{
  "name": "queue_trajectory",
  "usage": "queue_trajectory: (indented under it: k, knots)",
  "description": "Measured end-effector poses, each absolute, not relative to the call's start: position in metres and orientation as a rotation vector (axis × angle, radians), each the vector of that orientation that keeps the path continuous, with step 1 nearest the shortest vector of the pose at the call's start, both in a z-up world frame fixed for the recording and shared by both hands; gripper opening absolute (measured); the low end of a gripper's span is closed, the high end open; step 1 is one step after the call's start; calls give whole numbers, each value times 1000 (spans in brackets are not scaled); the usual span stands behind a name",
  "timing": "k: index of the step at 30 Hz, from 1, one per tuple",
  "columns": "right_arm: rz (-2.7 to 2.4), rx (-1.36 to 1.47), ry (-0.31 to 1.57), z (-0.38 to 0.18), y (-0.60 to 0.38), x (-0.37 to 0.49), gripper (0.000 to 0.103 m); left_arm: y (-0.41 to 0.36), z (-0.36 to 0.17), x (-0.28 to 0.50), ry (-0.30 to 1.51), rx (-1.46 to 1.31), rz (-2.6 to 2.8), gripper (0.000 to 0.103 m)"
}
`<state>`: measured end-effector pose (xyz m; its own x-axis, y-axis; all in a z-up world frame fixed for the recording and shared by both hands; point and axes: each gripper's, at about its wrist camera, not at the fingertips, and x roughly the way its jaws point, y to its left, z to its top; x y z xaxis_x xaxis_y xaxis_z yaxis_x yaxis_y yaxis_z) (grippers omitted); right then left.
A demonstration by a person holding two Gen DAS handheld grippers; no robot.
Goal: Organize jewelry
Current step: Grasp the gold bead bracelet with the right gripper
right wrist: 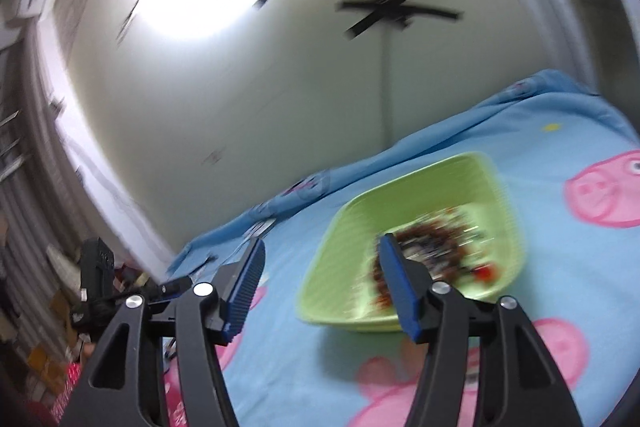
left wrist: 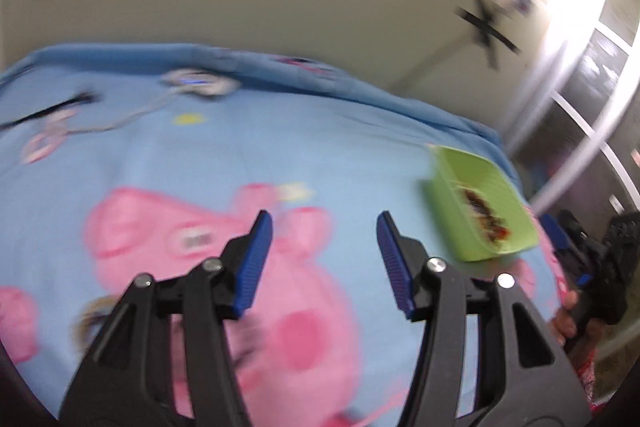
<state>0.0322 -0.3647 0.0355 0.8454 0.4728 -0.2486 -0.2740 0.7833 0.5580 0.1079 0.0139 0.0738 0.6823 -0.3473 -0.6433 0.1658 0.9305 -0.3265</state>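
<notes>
A green tray (right wrist: 352,211) lies on a blue bedsheet with pink pig prints (right wrist: 560,267); a heap of dark beaded jewelry (right wrist: 436,247) with red bits rests inside it. My right gripper (right wrist: 322,281) hovers open just before the tray's near left corner, nothing between its blue pads. In the left wrist view the same green tray (left wrist: 452,171) sits at the right with the jewelry (left wrist: 484,215) in it. My left gripper (left wrist: 324,261) is open over the pink pig print, left of the tray, and holds nothing. Both views are blurred.
A white device with a cable (left wrist: 200,85) lies at the bed's far side near the wall. The other gripper and a hand (left wrist: 584,267) show at the right edge. Cream walls meet behind the bed; cluttered shelves (right wrist: 36,267) stand at the left.
</notes>
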Motion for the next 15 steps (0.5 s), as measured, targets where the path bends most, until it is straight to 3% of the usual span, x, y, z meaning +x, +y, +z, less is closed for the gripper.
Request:
queue_trajectory:
  k: [8,15]
  knots:
    - [653,379,598,21,-258,52,44,154,56,49,761,-361,52,57]
    - [793,146,749,7,-164,48,44,175,26,27,837,-378,62,57]
